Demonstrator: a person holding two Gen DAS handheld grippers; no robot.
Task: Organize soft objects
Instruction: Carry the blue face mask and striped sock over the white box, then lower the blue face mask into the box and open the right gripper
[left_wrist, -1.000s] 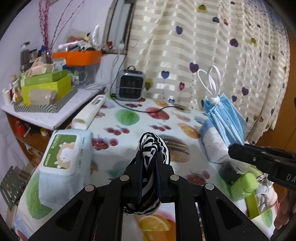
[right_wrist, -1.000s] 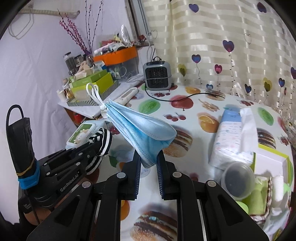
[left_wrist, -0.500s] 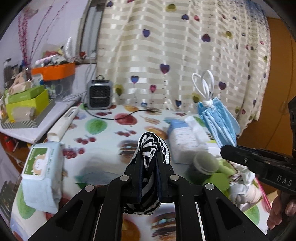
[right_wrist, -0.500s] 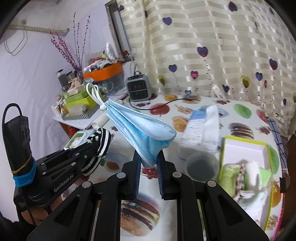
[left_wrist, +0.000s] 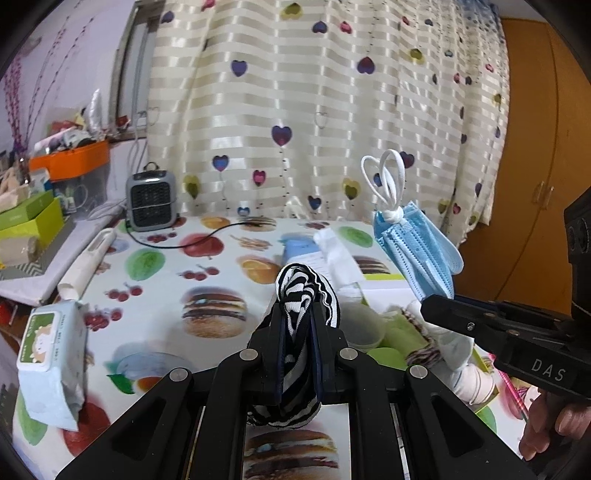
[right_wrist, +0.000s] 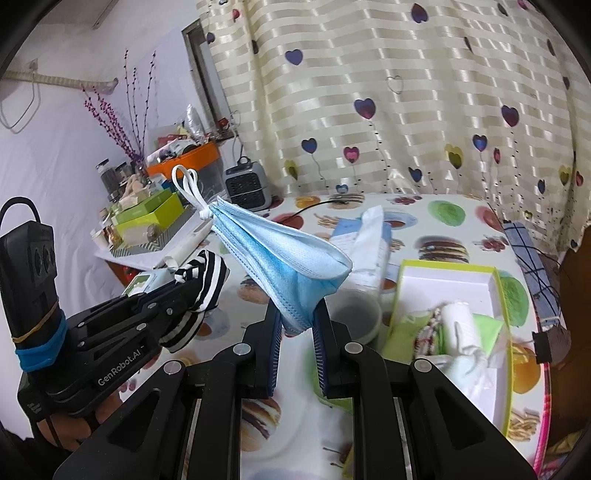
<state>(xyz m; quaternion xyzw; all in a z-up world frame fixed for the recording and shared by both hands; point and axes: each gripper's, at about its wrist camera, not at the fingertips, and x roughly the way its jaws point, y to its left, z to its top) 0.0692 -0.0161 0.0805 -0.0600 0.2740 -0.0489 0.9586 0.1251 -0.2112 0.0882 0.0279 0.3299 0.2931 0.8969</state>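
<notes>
My left gripper (left_wrist: 298, 317) is shut on a black-and-white striped cloth (left_wrist: 304, 291) and holds it above the table. It also shows at the left of the right wrist view (right_wrist: 184, 282), with the striped cloth (right_wrist: 207, 275) in it. My right gripper (right_wrist: 297, 312) is shut on a bundle of blue face masks (right_wrist: 280, 258) tied by white ear loops. The masks also show in the left wrist view (left_wrist: 417, 251). A shallow green-rimmed white box (right_wrist: 450, 280) lies to the right with rolled socks and soft items (right_wrist: 454, 325) in its near half.
A tissue pack (right_wrist: 365, 243), a grey cup (right_wrist: 356, 314), a wet-wipes pack (left_wrist: 48, 354), a white tube (left_wrist: 86, 262) and a small heater (left_wrist: 151, 201) with a cable are on the fruit-print tablecloth. A cluttered shelf (left_wrist: 33, 229) stands at the left. Curtains hang behind.
Both grippers have swung to the right with their loads still held. The green-rimmed box and cup have come closer into view; the wet-wipes pack has slid towards the left edge.
</notes>
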